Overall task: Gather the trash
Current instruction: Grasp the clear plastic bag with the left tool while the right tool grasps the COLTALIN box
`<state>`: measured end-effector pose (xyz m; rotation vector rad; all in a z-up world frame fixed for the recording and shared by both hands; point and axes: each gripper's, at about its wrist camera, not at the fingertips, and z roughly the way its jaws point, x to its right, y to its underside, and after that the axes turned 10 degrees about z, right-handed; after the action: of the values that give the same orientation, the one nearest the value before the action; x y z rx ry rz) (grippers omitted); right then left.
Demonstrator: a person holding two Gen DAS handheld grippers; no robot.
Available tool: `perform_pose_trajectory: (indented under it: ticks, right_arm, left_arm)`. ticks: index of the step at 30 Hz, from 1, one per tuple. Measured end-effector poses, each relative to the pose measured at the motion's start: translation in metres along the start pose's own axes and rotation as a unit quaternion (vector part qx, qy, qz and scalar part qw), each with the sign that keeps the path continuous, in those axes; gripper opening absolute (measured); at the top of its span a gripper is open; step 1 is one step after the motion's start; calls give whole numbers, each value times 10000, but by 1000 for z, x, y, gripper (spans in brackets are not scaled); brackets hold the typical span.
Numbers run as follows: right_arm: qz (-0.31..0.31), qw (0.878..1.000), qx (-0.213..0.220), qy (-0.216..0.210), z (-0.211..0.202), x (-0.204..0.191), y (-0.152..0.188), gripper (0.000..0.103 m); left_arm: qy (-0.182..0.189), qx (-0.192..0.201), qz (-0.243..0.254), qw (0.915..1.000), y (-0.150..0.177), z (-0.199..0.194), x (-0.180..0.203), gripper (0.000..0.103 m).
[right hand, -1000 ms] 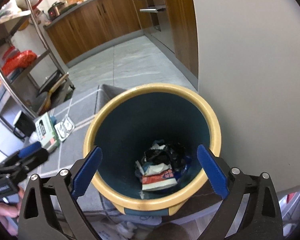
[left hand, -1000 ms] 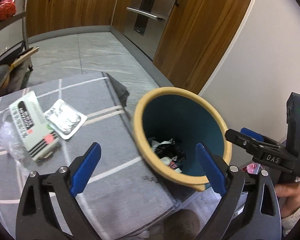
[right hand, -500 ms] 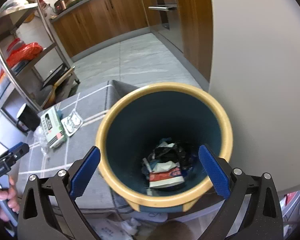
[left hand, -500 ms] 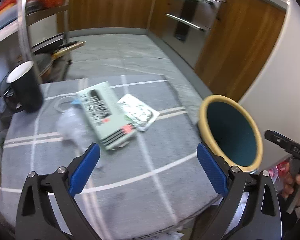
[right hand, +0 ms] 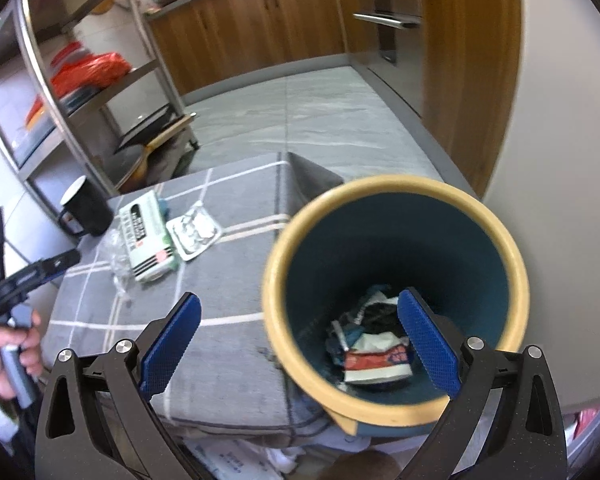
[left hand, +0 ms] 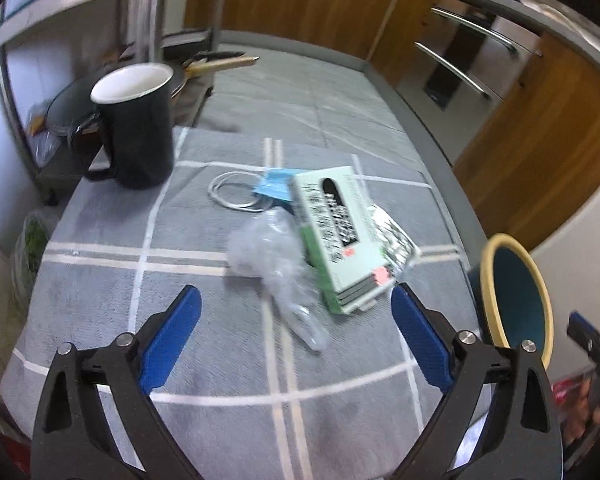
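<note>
Trash on the grey checked cloth of the desk (left hand: 100,280) lies just ahead of the left tool (left hand: 292,332), whose blue-padded jaws stand spread wide with nothing between them. The right tool (right hand: 300,340) is likewise spread and empty, hanging over the round teal bin with a cream rim (right hand: 396,296), which sits right beneath and ahead of it and already holds some crumpled wrappers.

Biggest of the pieces is the flat pale-green printed cardboard box (left hand: 336,236), ahead and slightly right of the left tool: probably light and fairly stiff, best pinched across its narrow near edge. Next, the crumpled clear plastic bag (left hand: 276,256), dead ahead and nearest: seemingly weightless, soft and slippery, so a bite into the bunched middle should hold better than a loose tail. Under the box's far right side peeks a silvery foil blister sheet (left hand: 396,236), thin and springy; an exposed edge is the place to grip.
</note>
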<state>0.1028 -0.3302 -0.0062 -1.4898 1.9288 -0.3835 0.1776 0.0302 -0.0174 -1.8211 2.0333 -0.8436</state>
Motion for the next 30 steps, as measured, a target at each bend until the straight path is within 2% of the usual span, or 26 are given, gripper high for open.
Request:
perform_pose_trajectory:
  ticks: [5, 11, 14, 15, 16, 18, 19, 22, 30]
  right_arm:
    - [-225, 9997, -64, -110, 6, -16, 0, 98]
    - [-423, 9988, -112, -230, 18, -36, -2, 98]
    - [-535, 9980, -164, -282, 25, -46, -4, 98]
    - [-584, 9977, -187, -300, 29, -51, -5, 98]
    - [-637, 9972, -213, -324, 33, -55, -6, 98]
    - [-720, 9963, -262, -384, 41, -65, -7, 98]
    - [-773, 9957, -301, -414, 47, -71, -7, 98]
    - [-901, 9937, -408, -536, 64, -90, -8, 98]
    - [-1445, 9838, -622, -865, 113, -157, -7, 98]
  left_arm:
    - [90, -195, -263, 9994, -7, 27, -12, 82]
    - [-84, -400, -289, 9987, -17, 59, -20, 75]
    - [-122, -511, -290, 9982, -18, 72, -25, 65]
    - [-40, -600, -290, 9978, -17, 77, -26, 56]
    - [61, -658, -310, 9973, -15, 80, -27, 53]
    - [106, -647, -310, 9974, -14, 81, -28, 48]
    - [109, -639, -276, 9975, -14, 79, -27, 39]
    - [9, -648, -206, 9977, -15, 71, -29, 27]
    - [-256, -514, -640, 9963, -10, 39, -58, 24]
